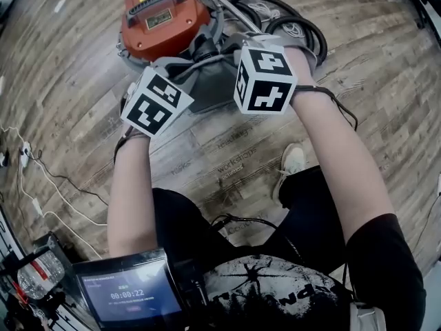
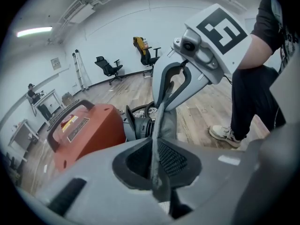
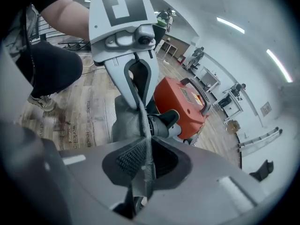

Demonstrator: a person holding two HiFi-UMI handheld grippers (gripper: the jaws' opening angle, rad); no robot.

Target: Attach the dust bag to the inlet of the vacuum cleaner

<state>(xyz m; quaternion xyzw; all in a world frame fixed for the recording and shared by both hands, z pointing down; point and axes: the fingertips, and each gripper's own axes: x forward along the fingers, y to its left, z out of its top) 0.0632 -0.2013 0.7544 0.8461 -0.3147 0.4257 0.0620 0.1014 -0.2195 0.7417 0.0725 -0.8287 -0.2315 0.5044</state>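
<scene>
The red vacuum cleaner (image 1: pixel 165 19) stands on the wooden floor at the top of the head view. A grey cloth dust bag (image 1: pixel 207 81) hangs stretched between my two grippers just in front of it. My left gripper (image 2: pixel 157 170) is shut on one edge of the bag's cloth (image 2: pixel 164 125). My right gripper (image 3: pixel 143 168) is shut on the opposite edge (image 3: pixel 126 121). The two grippers face each other. The vacuum's black inlet (image 2: pixel 140 128) (image 3: pixel 161 121) sits right behind the bag's mouth. Whether the bag touches it I cannot tell. In the head view the marker cubes hide both sets of jaws.
Black hoses (image 1: pixel 289 26) lie coiled to the right of the vacuum. White cables (image 1: pixel 41 178) run along the floor at the left. The person's shoe (image 1: pixel 293 161) stands below the right gripper. A tablet screen (image 1: pixel 131 292) is at the bottom left.
</scene>
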